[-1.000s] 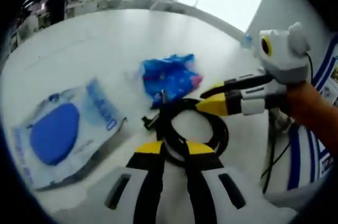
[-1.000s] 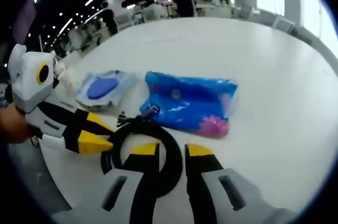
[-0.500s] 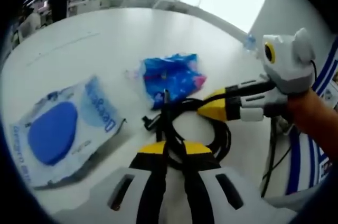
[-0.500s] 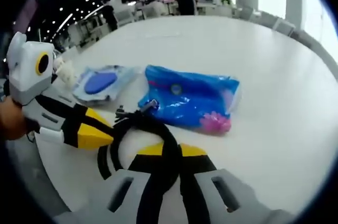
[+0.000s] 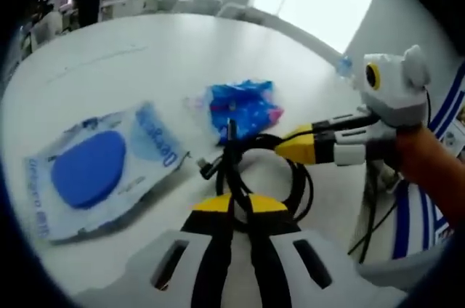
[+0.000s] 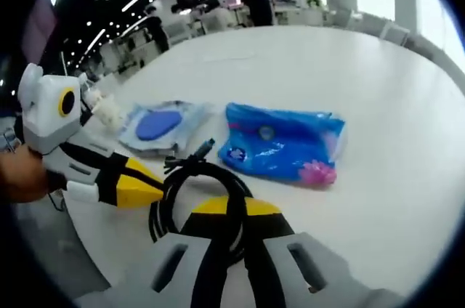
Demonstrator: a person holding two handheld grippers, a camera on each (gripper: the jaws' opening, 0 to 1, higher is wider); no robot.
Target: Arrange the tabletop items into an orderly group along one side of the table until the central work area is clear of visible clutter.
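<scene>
A black cable (image 5: 272,170) coiled into a loop lies near the edge of the white table (image 5: 109,54) closest to the person. Both grippers have hold of it. In the left gripper view, the left gripper (image 5: 238,205) has its yellow-tipped jaws pinched together on the near strands of the coil, and the cable's plug end sticks out just beyond the tips. The right gripper (image 5: 290,150) comes in from the right side of that view, its yellow tips narrowed onto the far side of the loop.

In the right gripper view, the right gripper (image 6: 234,208) has its jaws pressed close on the cable (image 6: 192,181), with the black strands running between the yellow pads. The left gripper (image 6: 149,188) reaches in from the left side, its tip meeting the coil.

Just beyond the cable, further in on the tabletop, lies a crumpled blue pouch (image 5: 243,108) with pink print at one corner; its writing is too small to read. Beside it, also near the table edge, lies a flat wipes pack (image 5: 102,170) with a large blue oval flap and blue lettering that cannot be made out. The same pouch (image 6: 283,150) and pack (image 6: 161,125) sit side by side, slightly apart, behind the coil in the right gripper view.
</scene>
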